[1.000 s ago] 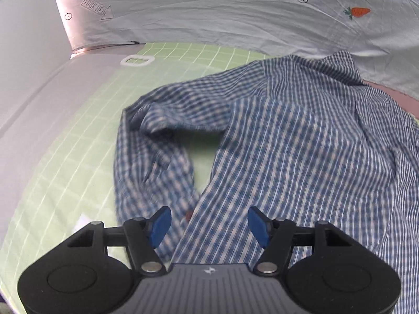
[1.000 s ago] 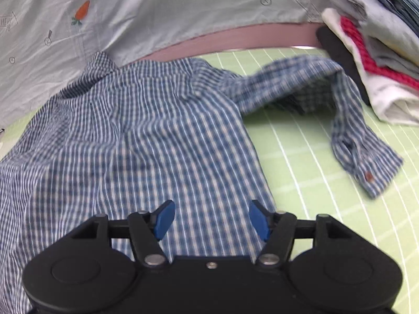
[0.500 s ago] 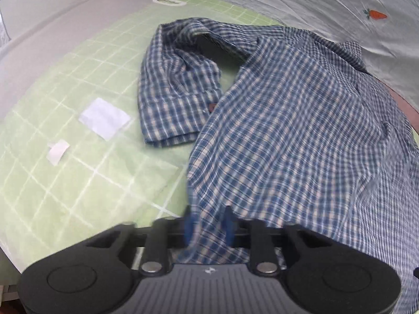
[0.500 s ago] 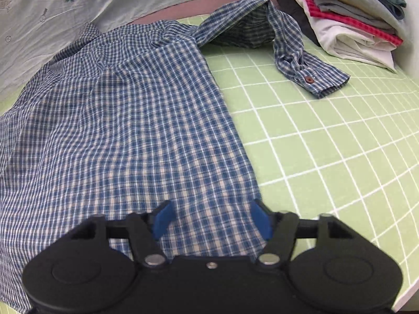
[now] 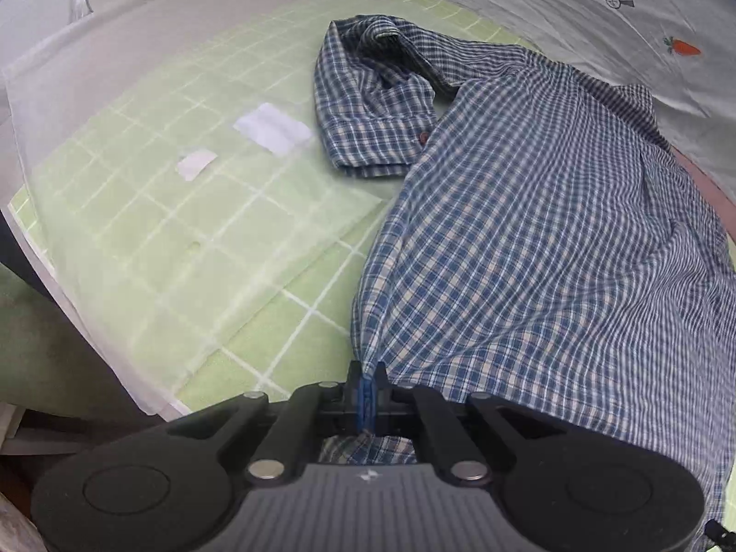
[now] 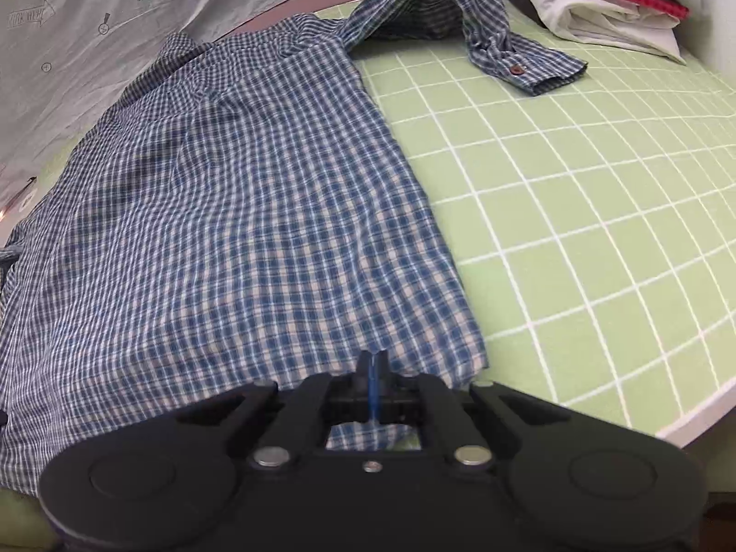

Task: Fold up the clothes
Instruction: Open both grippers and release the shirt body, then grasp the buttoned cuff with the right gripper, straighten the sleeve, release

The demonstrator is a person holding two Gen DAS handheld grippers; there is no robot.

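Now both tools, open a second ago, have just closed: the left gripper (image 5: 368,386) and right gripper (image 6: 373,379) each pinch the near hem of the blue-and-white checked shirt (image 5: 543,239), spread on the green gridded mat (image 6: 575,175). A stack of folded clothes (image 6: 598,4) sits beyond the right cuff.

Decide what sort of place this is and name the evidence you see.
Probably a home laundry-folding spot: a blue checked shirt lies spread on a green grid mat, a stack of folded clothes sits at the far corner, and a carrot-print sheet lies behind.
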